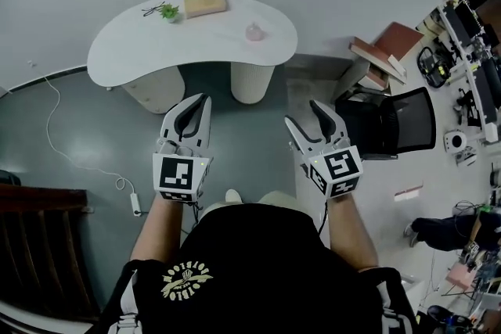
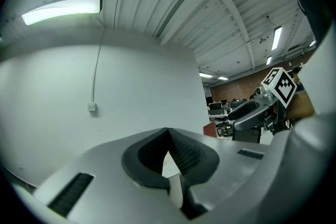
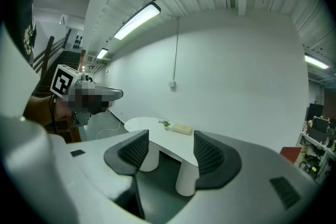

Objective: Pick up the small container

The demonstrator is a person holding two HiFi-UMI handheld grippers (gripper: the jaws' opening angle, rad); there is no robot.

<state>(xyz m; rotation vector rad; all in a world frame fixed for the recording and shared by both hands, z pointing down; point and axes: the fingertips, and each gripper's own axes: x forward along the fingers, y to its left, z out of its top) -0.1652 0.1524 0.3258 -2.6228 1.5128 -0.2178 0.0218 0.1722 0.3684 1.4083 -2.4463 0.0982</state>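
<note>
On the white table point(image 1: 125, 55), near its right end, sits the small container point(image 1: 254, 32), pink and round. It lies well ahead of both claws, about between them, so neither is much nearer. The left gripper point(image 1: 200, 102) has its jaws pressed together on nothing. The right gripper point(image 1: 304, 115) has its jaws spread and empty, so it looks more ready to reach. The right gripper view shows the table, a plant point(image 3: 166, 124) and a tan block point(image 3: 182, 129), but I cannot find the container there. The left gripper view shows no table at all.

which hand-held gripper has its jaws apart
The right hand-held gripper: its jaws stand apart, while the left hand-held gripper has its jaws together at the tips.
</note>
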